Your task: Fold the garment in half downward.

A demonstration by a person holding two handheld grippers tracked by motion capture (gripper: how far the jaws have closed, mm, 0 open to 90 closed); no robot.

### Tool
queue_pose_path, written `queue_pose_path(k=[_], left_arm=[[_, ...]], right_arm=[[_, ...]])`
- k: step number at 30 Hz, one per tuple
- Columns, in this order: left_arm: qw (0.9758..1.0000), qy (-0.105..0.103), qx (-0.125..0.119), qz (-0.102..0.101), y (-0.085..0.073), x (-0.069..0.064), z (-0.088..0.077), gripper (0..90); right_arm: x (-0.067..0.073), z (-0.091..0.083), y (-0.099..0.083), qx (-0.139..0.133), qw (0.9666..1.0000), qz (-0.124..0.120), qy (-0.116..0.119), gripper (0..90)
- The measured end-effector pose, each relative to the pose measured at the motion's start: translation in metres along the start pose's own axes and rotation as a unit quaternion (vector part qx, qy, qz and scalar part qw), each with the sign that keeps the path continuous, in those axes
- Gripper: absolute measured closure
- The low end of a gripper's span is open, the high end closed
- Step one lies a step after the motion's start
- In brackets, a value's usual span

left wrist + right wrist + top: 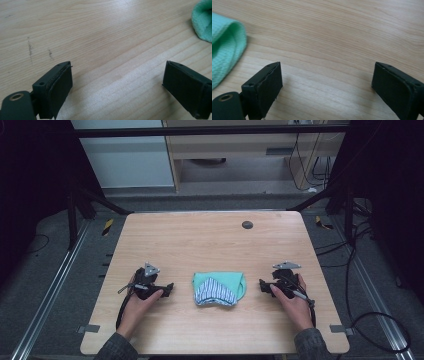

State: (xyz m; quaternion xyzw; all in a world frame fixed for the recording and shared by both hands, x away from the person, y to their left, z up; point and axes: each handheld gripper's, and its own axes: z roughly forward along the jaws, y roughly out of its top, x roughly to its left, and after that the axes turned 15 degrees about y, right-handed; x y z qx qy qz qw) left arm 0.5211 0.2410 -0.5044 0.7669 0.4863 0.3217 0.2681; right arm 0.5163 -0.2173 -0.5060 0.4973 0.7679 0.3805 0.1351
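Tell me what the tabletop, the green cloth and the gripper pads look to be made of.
Tabletop: light wood or wood-look laminate, matte, with long grain lines.
Green cloth: soft woven or knitted fabric, mint with a blue-and-white striped part; the ribbed weave shows in the right gripper view.
Pads: black, matte, probably rubber or foam stuck to hard plastic jaws; the layered edge suggests it.

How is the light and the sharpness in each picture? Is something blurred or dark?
High view: wooden table evenly lit, surroundings dark, folded green cloth small and soft. Left gripper view: wood grain sharp, jaws slightly blurred, cloth edge soft. Right gripper view: similar, faint shadow beside the cloth.
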Motion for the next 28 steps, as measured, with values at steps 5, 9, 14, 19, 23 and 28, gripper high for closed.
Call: queue_pose_path(k=[5, 9, 14, 19, 23, 28], left_arm=[[0.9999, -0.005, -0.003, -0.009, 0.0005, -0.0015, 0.0044, 8.3], [0.9999, -0.006, -0.002, -0.008, 0.0015, -0.0022, 0.0053, 7.9], [0.9999, -0.007, 0.004, -0.014, 0.0015, -0.0011, 0.0062, 5.7], [0.9998, -0.006, 0.007, -0.015, 0.0015, -0.001, 0.0066, 4.5], [0.9997, 0.0, 0.012, -0.02, 0.0016, -0.0014, 0.0069, 1.8], [0.9995, 0.006, 0.017, -0.026, 0.0014, -0.0017, 0.0068, 0.3]], right_arm=[[-0.0058, -0.0013, -0.0033, -0.001, 0.9999, 0.01, -0.009, 8.5], [-0.0058, -0.0009, -0.0043, -0.005, 0.9999, 0.011, -0.01, 6.8], [-0.0037, 0.0025, -0.005, -0.012, 0.9998, 0.01, -0.011, 3.8], [-0.0009, 0.0032, -0.0053, -0.013, 0.9997, 0.012, -0.015, 3.5], [0.0014, 0.0039, -0.0051, -0.011, 0.9995, 0.024, -0.02, 1.9], [0.0014, 0.0039, -0.0051, -0.011, 0.9994, 0.026, -0.019, 1.5]])
